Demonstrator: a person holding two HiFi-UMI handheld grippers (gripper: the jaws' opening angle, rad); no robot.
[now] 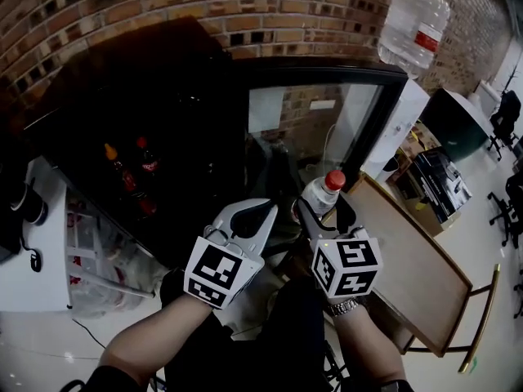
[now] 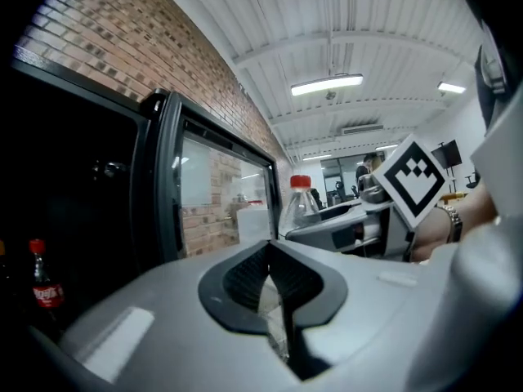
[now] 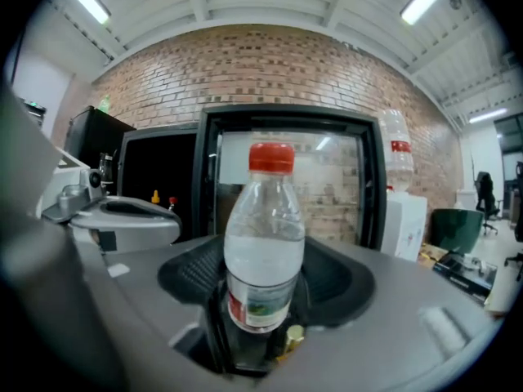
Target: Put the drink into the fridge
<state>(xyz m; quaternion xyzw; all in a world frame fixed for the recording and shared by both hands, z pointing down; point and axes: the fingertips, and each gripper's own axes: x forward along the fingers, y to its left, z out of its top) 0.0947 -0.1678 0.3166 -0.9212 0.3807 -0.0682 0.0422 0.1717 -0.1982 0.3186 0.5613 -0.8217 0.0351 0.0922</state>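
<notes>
Closest in, two forearms can be seen at the bottom of the head view, each one ending in a gripper with a marker cube on it. The left gripper (image 1: 261, 209) is kept closed up, pads pressed together at the tip, and nothing is caught between them (image 2: 271, 278). The right gripper (image 1: 324, 211) is spread wide and clamped round the lower part of the drink bottle (image 1: 322, 191), so the label end is buried between the pads (image 3: 261, 300). The bottle (image 3: 263, 235) is held upright: clear plastic, red cap, a label low down. It's also seen from the left gripper view (image 2: 300, 204), poking up just beside the right gripper's cube.

Past that, the fridge (image 1: 180, 72) is found standing open, with its glass door (image 1: 315, 117) swung out to the right. The drink is held out in front of that door, not inside yet. In the dark interior a red-capped cola bottle (image 1: 145, 158) and a yellow-capped bottle (image 1: 112, 157) can be made out side by side. A wooden table (image 1: 409, 276) is set to the right, with the right gripper just beside its edge.

Furthest back, a brick wall (image 1: 245, 6) is seen behind it all, and a water jug (image 1: 413, 21) is mounted upside down on a white dispenser by the door.
</notes>
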